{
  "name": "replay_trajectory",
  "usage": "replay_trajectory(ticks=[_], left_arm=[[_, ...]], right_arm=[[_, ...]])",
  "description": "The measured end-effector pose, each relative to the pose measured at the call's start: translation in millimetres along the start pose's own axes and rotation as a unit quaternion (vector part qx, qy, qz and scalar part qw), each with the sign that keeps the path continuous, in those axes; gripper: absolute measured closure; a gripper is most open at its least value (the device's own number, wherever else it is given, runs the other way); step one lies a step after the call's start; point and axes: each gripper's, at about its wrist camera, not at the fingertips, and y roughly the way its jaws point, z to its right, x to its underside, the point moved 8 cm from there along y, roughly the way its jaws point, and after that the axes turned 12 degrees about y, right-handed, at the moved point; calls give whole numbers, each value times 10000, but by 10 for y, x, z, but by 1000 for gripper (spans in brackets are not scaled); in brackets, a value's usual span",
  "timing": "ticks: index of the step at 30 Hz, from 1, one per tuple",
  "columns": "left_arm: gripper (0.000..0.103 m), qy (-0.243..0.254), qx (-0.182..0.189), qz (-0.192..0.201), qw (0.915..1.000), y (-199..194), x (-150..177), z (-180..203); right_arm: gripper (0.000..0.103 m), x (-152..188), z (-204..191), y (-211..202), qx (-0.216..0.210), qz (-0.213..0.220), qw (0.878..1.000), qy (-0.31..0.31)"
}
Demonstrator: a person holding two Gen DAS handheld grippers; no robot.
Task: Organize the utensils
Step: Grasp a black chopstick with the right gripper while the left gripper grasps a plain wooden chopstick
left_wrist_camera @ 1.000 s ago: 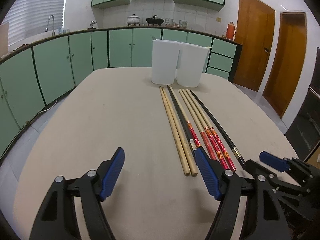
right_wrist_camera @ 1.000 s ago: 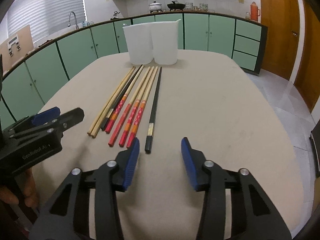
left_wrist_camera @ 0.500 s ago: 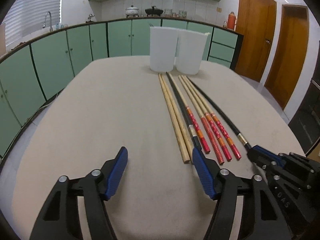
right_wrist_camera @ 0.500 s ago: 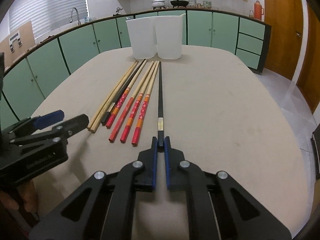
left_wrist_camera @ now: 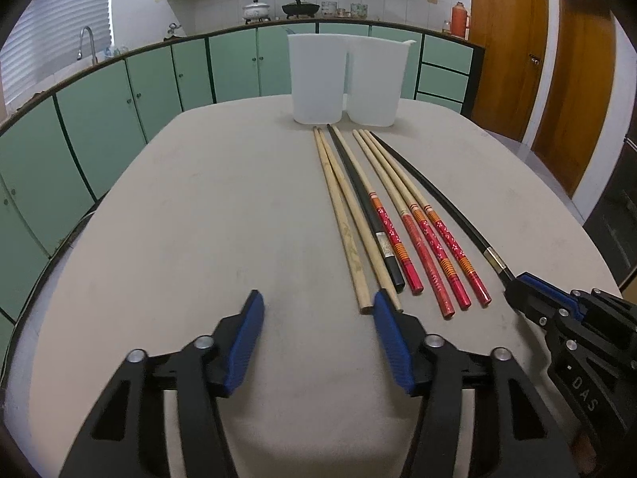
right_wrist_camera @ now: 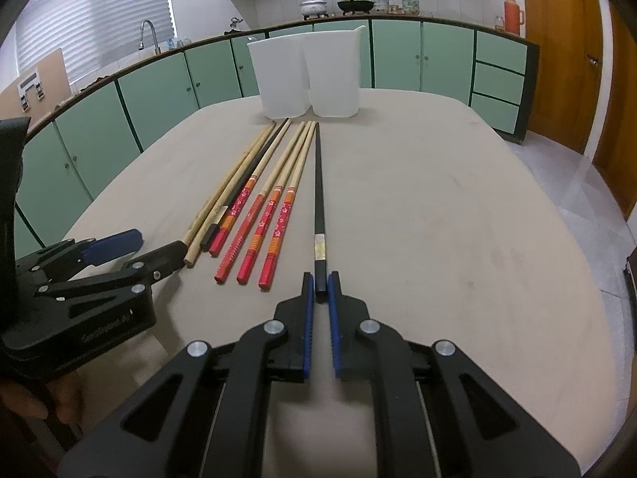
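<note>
Several long chopsticks lie side by side on the beige table [left_wrist_camera: 199, 219]: two plain wooden [left_wrist_camera: 338, 215], one black [left_wrist_camera: 368, 207], three with red patterned ends [left_wrist_camera: 430, 239] and one more black chopstick [right_wrist_camera: 318, 199] on the right. My right gripper [right_wrist_camera: 321, 285] is shut on the near end of that right black chopstick; it also shows in the left wrist view [left_wrist_camera: 517, 290]. My left gripper [left_wrist_camera: 318, 318] is open and empty, just short of the wooden chopsticks' near ends. Two white tall containers [left_wrist_camera: 318, 79] [left_wrist_camera: 376, 83] stand side by side beyond the chopsticks.
Green kitchen cabinets [left_wrist_camera: 119, 95] curve around the table's far and left sides. Wooden doors [left_wrist_camera: 505, 51] are at the right. The table's right edge [right_wrist_camera: 589, 279] drops to a tiled floor.
My right gripper moved forward and closed on the end of the right black chopstick. My left gripper has edged toward the wooden chopsticks and stays open.
</note>
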Motion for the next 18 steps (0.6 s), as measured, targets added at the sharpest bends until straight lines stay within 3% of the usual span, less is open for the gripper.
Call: replay_trajectory(ticks=[8, 18], left_arm=[[96, -125, 190, 135, 9996, 1, -31, 24], [96, -201, 257, 404, 9987, -170, -152, 23]], right_arm=[[97, -11, 2, 20, -39, -5, 10000, 78], [97, -83, -56, -139, -55, 278, 9996, -24]])
